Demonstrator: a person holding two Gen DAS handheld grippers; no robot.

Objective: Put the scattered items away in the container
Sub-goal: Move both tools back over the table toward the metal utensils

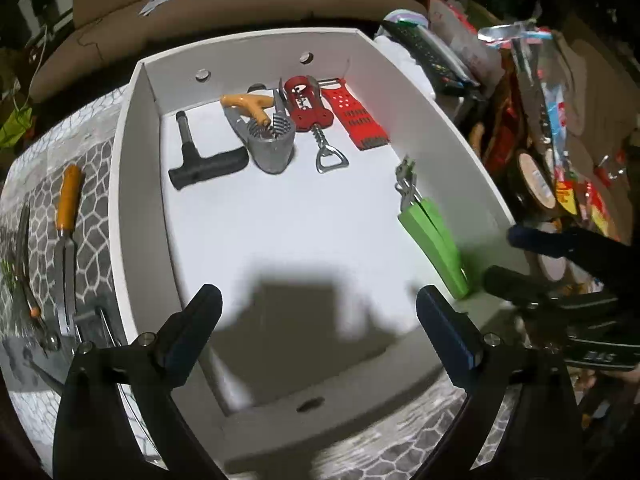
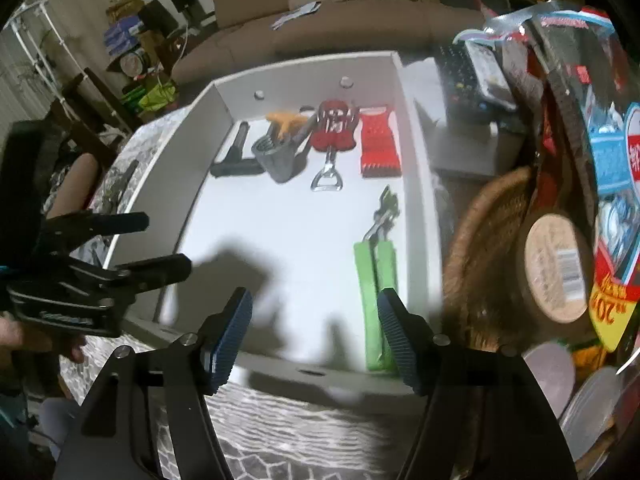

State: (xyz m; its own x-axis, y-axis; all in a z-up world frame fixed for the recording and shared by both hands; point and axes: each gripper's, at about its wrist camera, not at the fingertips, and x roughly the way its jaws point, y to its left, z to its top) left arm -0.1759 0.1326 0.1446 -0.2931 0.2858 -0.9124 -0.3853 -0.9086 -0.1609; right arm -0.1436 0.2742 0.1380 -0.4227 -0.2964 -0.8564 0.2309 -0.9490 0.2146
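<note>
Container: white rectangular open-topped box (image 1: 136, 184) on a grey cobble-patterned tablecloth (image 1: 92, 168); two round metal studs on its far wall, an oval slot in its near wall.
Contents, far end: black T-handled tool (image 1: 204, 160), grey metal ribbed press with orange T-handle (image 1: 264, 136), red winged corkscrew with steel bottle-opener end (image 1: 316, 120), and red flat plastic grater (image 1: 356, 116), side by side, some touching.
Contents, right wall: green-handled can opener (image 1: 432, 236), lying along the wall, metal head towards the far end.
Open room: the middle and near floor of the box is bare, shadowed.
Outside, left: orange-handled knife (image 1: 68, 216) and other metal utensils on the cloth, just beside the box wall.
Left gripper (image 1: 320, 332): jaws spread wide, holding nothing, above the near end.
Right gripper (image 2: 316, 340): jaws spread wide, empty, one finger just beside the green handles.
Writing: "20", upside down on a yellow packet (image 2: 608, 300); a barcode on a round lid (image 2: 560, 272); other lettering blurred.
</note>
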